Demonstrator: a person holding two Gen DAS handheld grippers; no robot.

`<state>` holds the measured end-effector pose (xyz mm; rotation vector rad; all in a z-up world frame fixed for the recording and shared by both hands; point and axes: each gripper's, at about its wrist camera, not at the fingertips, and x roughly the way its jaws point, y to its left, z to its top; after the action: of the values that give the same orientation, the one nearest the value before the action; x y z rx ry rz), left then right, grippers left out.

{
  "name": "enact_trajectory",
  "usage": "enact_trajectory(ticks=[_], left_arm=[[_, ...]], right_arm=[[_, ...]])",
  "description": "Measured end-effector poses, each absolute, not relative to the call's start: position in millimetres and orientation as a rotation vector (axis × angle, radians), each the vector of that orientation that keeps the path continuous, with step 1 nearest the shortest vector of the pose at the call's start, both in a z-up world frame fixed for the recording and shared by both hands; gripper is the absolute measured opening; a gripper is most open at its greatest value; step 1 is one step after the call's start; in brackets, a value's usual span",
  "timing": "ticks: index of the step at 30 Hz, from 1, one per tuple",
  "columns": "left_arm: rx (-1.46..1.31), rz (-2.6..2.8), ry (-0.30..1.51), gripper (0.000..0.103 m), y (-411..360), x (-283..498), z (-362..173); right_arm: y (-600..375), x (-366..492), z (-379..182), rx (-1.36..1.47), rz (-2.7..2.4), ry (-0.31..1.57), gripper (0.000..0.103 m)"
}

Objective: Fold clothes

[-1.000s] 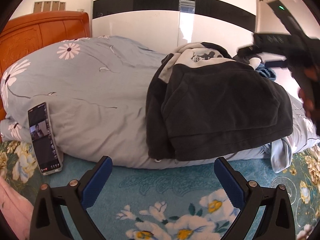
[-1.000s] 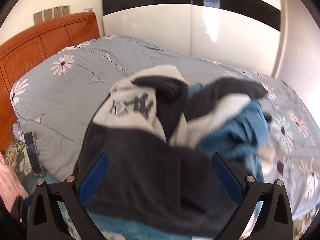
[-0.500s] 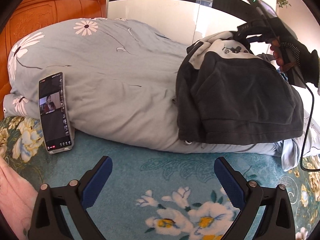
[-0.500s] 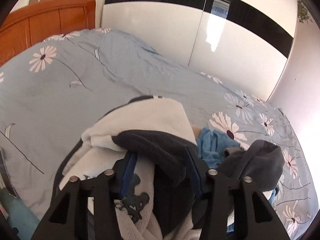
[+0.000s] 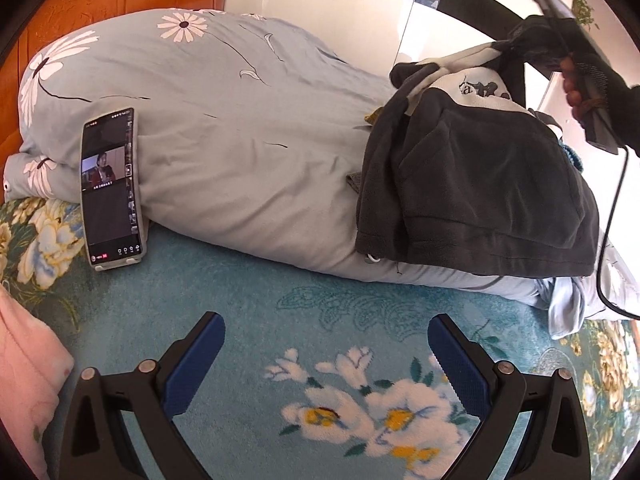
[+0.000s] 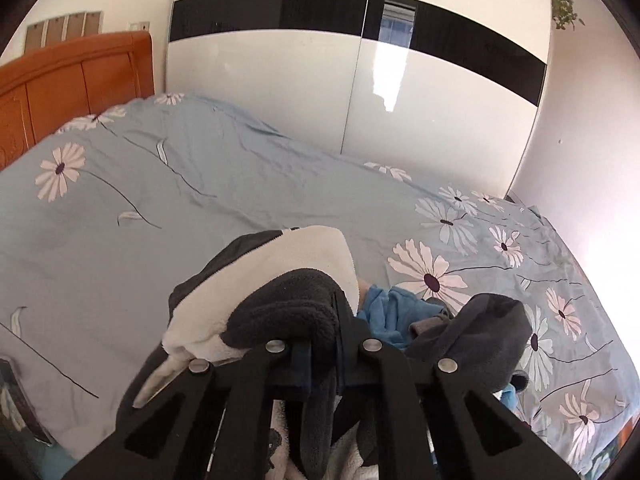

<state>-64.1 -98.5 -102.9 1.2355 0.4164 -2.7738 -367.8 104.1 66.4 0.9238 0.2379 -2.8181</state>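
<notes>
A dark grey and cream fleece garment [image 5: 480, 184] lies bunched on the blue daisy duvet [image 5: 248, 132]. In the right wrist view my right gripper [image 6: 320, 344] has its jaws closing tight on a dark grey fold of the garment [image 6: 288, 312], with cream fleece behind it. The left wrist view shows that gripper [image 5: 560, 40], in a gloved hand, pulling the garment's top edge upward. My left gripper [image 5: 326, 340] hangs open over the teal floral blanket [image 5: 320, 292], short of the garment, with nothing between its fingers.
A phone [image 5: 110, 188] with a lit screen leans against the duvet at the left. A blue cloth [image 6: 392, 312] and another grey piece [image 6: 480, 336] lie to the right of the garment. Pink fabric [image 5: 24, 380] shows at the lower left. Behind stand a wooden headboard [image 6: 72, 76] and a white wardrobe [image 6: 320, 100].
My right gripper went from wide open to clamped on the dark fleece fold and has risen with it. The left gripper stayed open and shifted, so the garment now sits further right in its view.
</notes>
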Motion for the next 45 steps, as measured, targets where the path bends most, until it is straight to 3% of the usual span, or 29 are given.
enact_trajectory(ticks=[6, 14, 23, 31, 45], left_arm=[[1.224, -2.800, 0.408, 0.103, -95, -49, -79], [1.196, -2.836, 0.481, 0.103, -89, -13, -30], [1.142, -2.956, 0.467, 0.103, -55, 41, 29], [1.117, -2.982, 0.416, 0.103, -50, 86, 54], [1.245, -2.845, 0.678, 0.103, -100, 111, 36]], right_arm=[[127, -299, 123, 0.668, -2.849, 0.224, 0.008], [175, -206, 243, 0.416, -2.886, 0.131, 0.008], [218, -53, 264, 0.348, -2.746, 0.158, 0.008], [194, 37, 216, 0.479, -2.568, 0.244, 0.009], [105, 32, -19, 1.163, -2.229, 0.273, 0.009]])
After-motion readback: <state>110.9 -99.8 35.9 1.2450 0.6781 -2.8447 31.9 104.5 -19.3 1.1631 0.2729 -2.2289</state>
